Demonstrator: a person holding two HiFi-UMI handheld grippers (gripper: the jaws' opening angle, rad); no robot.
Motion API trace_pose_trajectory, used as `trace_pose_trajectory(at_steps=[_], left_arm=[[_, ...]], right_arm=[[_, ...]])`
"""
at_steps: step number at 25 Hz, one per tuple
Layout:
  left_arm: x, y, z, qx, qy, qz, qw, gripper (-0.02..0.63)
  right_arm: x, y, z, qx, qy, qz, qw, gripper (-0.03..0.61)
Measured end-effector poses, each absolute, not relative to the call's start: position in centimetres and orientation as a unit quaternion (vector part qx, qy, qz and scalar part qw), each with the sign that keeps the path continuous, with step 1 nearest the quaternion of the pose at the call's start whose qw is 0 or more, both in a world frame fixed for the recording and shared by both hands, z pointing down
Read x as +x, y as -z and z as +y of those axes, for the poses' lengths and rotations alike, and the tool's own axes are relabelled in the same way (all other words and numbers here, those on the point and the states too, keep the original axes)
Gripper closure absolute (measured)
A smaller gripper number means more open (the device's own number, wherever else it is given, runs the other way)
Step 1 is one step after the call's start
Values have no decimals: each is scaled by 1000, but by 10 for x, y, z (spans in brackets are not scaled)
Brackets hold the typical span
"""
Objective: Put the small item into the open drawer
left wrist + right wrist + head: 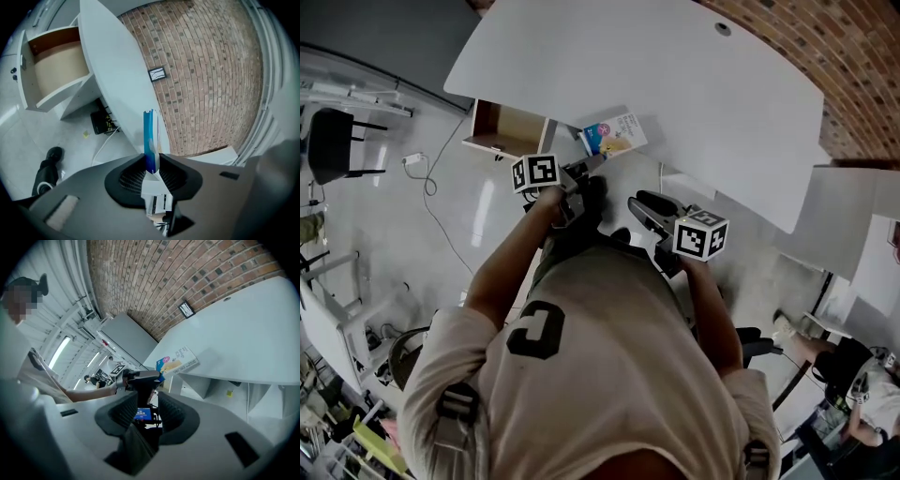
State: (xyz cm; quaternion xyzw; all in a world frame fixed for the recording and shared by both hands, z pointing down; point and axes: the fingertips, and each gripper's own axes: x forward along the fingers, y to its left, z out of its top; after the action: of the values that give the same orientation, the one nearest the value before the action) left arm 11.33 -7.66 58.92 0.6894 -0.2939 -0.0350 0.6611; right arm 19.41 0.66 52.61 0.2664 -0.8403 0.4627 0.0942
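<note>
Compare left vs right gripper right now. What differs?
Grip: the left gripper has its jaws pressed on the edge of the flat blue-and-white packet; the right gripper has its jaws apart and grips nothing.
Place: in the head view the left gripper sits nearer the open drawer; the right gripper is on the side away from it.
Shared: both point toward the white table.

light: dim, even | ceiling strips [60, 351] glare | edges: fisheye, dark vignette | focus: sharp
</note>
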Motion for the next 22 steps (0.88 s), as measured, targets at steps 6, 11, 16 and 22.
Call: trace_pose_trajectory(at_steps=[6,11,16,22], left_arm=[[72,-564,-69,703,54,-336,625,534],[41,-543,-54,720,69,-356,592,534],[59,-511,-32,768,59,-308,558,534],[31,-501,-16,802,-15,-360,476,534]], right_arm=[[198,-523,28,252,-462,-846,80,462],[192,-518,52,235,-452,-857,84,463],[190,-514,70,219,-450,-862,86,465],[191,-523,96,197,-460,-860,99,468]])
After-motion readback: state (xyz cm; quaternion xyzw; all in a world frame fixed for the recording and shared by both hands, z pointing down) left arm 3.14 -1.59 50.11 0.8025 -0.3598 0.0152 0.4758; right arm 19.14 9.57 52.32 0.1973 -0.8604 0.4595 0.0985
